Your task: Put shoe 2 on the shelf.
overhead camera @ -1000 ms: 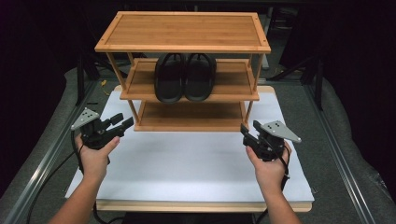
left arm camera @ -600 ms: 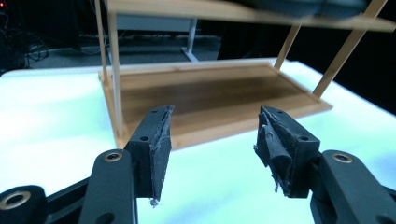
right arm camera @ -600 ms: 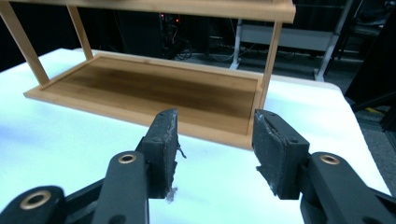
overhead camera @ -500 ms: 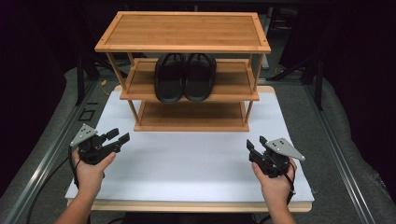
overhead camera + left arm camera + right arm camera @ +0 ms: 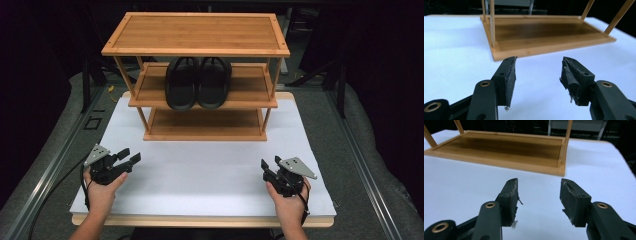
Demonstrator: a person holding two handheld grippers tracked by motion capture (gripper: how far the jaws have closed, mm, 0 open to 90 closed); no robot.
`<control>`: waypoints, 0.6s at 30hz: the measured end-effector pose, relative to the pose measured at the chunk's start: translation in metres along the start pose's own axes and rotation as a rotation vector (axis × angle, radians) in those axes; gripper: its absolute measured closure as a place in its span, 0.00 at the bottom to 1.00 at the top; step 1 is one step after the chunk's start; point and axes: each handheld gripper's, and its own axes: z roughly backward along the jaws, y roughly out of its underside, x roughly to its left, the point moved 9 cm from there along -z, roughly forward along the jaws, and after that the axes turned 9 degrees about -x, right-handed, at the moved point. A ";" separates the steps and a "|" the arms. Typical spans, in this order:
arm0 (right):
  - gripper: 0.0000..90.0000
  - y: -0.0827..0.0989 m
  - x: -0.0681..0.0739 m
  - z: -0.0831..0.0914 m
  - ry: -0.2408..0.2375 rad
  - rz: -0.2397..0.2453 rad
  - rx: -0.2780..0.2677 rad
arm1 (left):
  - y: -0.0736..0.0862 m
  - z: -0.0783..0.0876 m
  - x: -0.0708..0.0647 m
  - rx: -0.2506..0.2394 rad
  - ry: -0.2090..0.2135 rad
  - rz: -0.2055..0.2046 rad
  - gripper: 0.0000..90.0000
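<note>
A three-tier bamboo shoe rack (image 5: 195,32) stands at the back of the white board (image 5: 200,172). A pair of black slippers (image 5: 197,82) rests side by side on its middle shelf. My left gripper (image 5: 129,155) sits low over the board's front left, open and holding nothing. In the left gripper view its jaws (image 5: 539,68) point at the rack's bottom shelf (image 5: 544,32). My right gripper (image 5: 270,163) hovers at the front right, open, its jaws having just been opening with nothing between them. The right gripper view (image 5: 539,188) faces the bottom shelf (image 5: 506,147) too.
Grey padded floor and metal rails (image 5: 360,150) flank the board on both sides. The rack's thin corner posts (image 5: 492,22) rise just ahead of the left gripper. White surface lies between both grippers and the rack.
Both hands have sunk and drawn back toward the board's front edge, away from the rack. The right jaws stand a little wider than before.
</note>
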 end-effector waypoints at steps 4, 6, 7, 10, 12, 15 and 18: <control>0.53 0.014 0.005 -0.005 -0.024 0.016 0.042 | 0.007 -0.001 0.000 0.015 0.008 0.004 0.50; 0.52 0.017 0.006 -0.006 -0.034 0.019 0.053 | 0.010 -0.002 -0.001 0.021 0.011 0.007 0.50; 0.52 0.019 0.007 -0.007 -0.037 0.030 0.064 | 0.011 -0.002 -0.001 0.027 0.012 0.007 0.50; 0.52 0.024 0.009 -0.008 -0.046 0.034 0.092 | 0.018 -0.004 -0.002 0.046 0.016 0.015 0.50; 0.52 0.025 0.007 -0.008 -0.035 0.025 0.081 | 0.022 -0.007 -0.001 0.061 0.014 0.017 0.50; 0.52 0.027 0.005 -0.009 -0.023 0.018 0.086 | 0.026 -0.010 0.000 0.077 0.013 0.012 0.50; 0.52 0.032 0.004 -0.010 -0.028 0.013 0.111 | 0.029 -0.012 0.000 0.091 0.009 0.010 0.50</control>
